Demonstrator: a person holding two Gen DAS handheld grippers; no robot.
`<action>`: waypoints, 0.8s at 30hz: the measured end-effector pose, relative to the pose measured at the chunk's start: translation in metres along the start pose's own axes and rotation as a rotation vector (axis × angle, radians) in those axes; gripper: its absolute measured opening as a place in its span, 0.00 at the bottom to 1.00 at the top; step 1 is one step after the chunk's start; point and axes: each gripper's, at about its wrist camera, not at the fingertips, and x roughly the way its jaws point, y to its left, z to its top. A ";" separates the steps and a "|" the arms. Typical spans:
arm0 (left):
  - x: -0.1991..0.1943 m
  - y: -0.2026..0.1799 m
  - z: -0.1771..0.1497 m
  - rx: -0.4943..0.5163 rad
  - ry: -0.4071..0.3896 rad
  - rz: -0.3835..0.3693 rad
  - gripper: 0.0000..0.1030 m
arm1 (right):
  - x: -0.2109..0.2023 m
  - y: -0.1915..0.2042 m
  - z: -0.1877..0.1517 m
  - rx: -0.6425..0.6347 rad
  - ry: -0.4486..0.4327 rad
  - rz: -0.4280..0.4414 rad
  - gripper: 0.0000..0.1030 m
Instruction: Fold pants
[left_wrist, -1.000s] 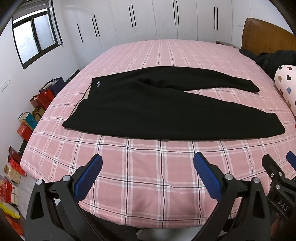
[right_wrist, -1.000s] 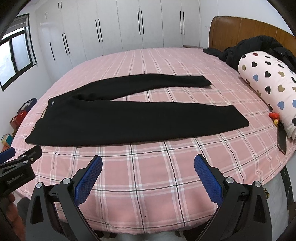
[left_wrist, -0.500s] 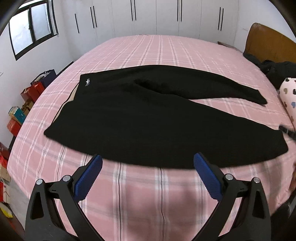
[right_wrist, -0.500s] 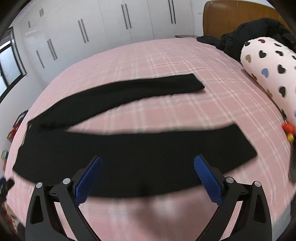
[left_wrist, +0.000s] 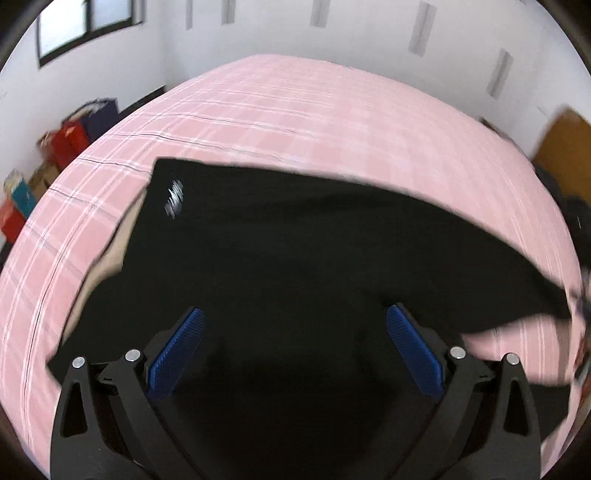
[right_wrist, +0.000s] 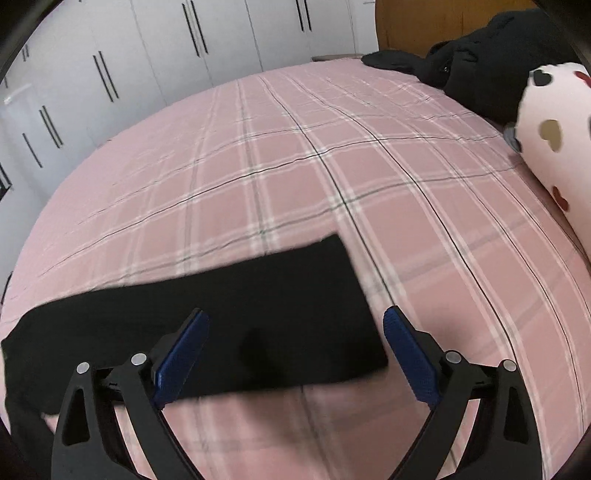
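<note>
Black pants (left_wrist: 295, 251) lie flat on a pink plaid bed (left_wrist: 295, 110), waistband to the left with a small white logo (left_wrist: 173, 197). My left gripper (left_wrist: 293, 352) is open, low over the seat and upper leg area, nothing between its blue pads. In the right wrist view one black pant leg (right_wrist: 229, 317) ends in a cuff just left of the right finger. My right gripper (right_wrist: 295, 350) is open directly above that cuff end. The second leg is out of this view.
A white bolster with heart prints (right_wrist: 554, 140) and a dark jacket (right_wrist: 480, 74) lie at the bed's right end by a wooden headboard (right_wrist: 424, 26). White wardrobes (right_wrist: 184, 55) line the far wall. Coloured boxes (left_wrist: 55, 155) sit on the floor at left.
Both grippers have moved forward and down from the bed's near edge to just above the pants. The left is over the waist end, the right over a leg cuff. Both stay open.
</note>
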 end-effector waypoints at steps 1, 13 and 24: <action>0.013 0.012 0.020 -0.021 -0.003 0.035 0.94 | 0.008 0.000 0.004 0.000 0.009 -0.001 0.91; 0.170 0.133 0.143 -0.295 0.203 0.325 0.95 | 0.056 0.012 0.013 -0.038 0.055 -0.062 0.93; 0.123 0.122 0.158 -0.250 0.106 0.253 0.23 | 0.000 0.037 0.017 -0.107 -0.052 0.040 0.12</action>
